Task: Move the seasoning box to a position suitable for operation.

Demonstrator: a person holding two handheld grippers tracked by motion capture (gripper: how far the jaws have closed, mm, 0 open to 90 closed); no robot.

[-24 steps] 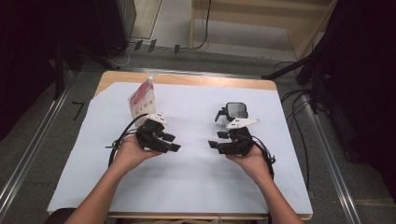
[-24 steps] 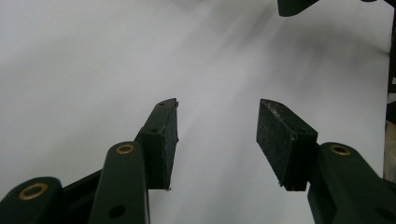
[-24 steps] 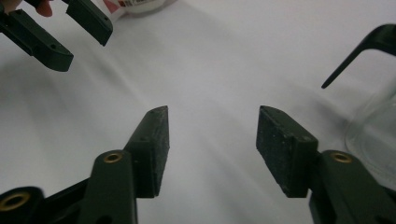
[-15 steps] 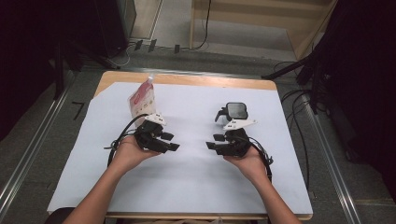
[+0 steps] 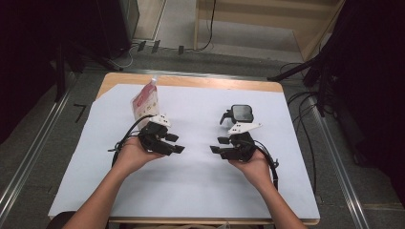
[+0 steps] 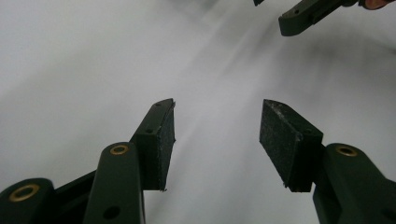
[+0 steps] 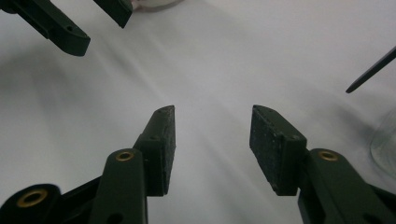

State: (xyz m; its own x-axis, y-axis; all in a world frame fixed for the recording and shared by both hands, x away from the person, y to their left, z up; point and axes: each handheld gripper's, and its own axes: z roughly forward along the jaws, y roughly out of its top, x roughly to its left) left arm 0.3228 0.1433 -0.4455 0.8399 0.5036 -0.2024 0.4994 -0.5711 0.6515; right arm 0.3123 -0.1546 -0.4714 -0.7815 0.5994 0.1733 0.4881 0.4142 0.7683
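Observation:
My left gripper (image 5: 177, 143) rests low over the white sheet with its jaws pointing right. My right gripper (image 5: 216, 144) faces it, jaws pointing left, with a short gap between the two. Both are open with nothing between the pads, as the left gripper view (image 6: 217, 109) and the right gripper view (image 7: 212, 114) show. A red and white pouch (image 5: 144, 100) stands behind the left hand. A black-topped container (image 5: 241, 113) sits behind the right hand. Its clear wall (image 7: 385, 144) shows at the edge of the right gripper view.
A white sheet (image 5: 191, 186) covers the wooden table (image 5: 215, 83). Metal rails run along both sides on the floor. Cables trail at the right of the table. Dark equipment stands at the back left and right.
My right gripper has edged slightly leftward, toward the left one. The left hand, the pouch and the container have stayed where they were.

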